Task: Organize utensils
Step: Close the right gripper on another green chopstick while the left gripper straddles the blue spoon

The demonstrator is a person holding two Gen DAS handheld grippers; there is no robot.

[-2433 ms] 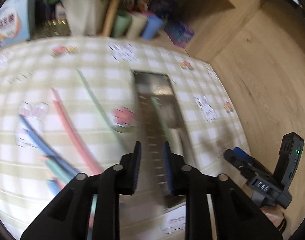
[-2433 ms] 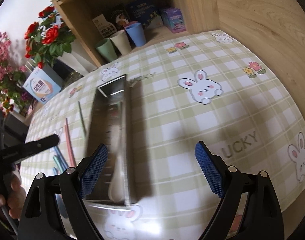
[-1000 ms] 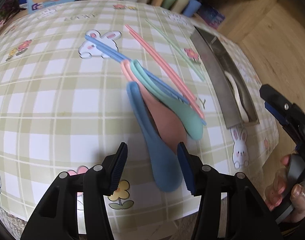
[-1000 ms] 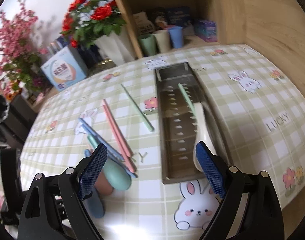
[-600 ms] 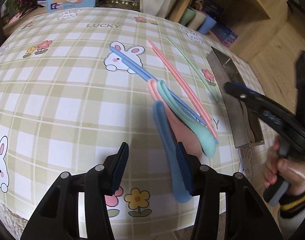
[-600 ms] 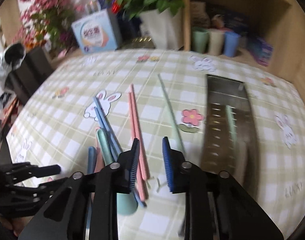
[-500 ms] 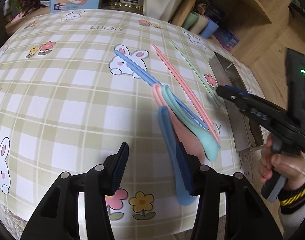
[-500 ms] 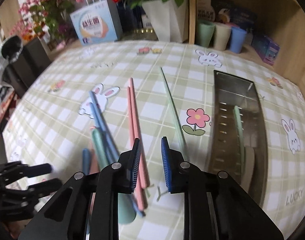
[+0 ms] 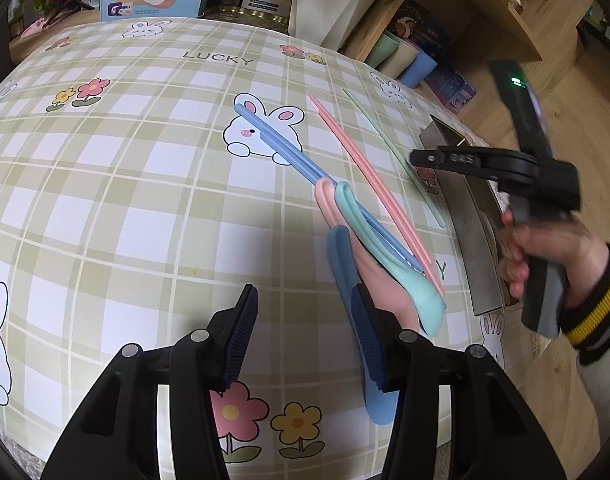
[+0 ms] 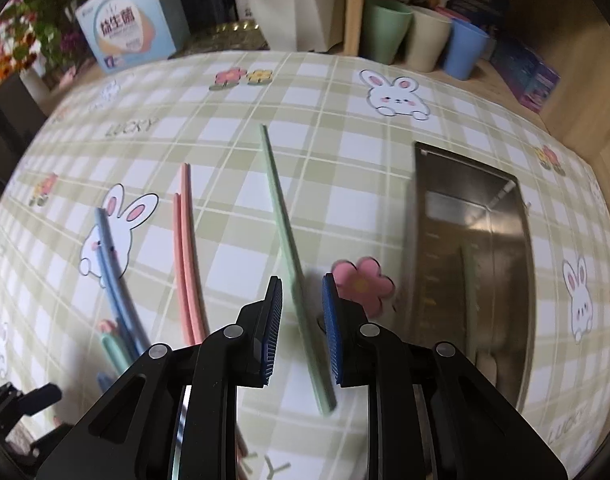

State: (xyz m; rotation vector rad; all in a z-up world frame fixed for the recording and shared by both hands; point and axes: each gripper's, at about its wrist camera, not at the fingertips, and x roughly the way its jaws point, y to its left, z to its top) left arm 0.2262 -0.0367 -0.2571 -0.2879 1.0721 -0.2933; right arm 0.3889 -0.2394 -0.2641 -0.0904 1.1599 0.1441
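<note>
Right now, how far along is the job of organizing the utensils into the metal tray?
Done: one green chopstick lies in the metal tray. In hand: the right gripper has just been closing its jaws around the second green chopstick, not yet gripping. Left: the pink chopsticks, the blue chopsticks and three overlapping spoons lie on the tablecloth; the left gripper hangs open, empty.

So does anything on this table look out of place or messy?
Yes. The spoons lie in a loose heap with the blue chopsticks across them. The pink chopsticks and one green chopstick lie scattered on the cloth, outside the metal tray.
</note>
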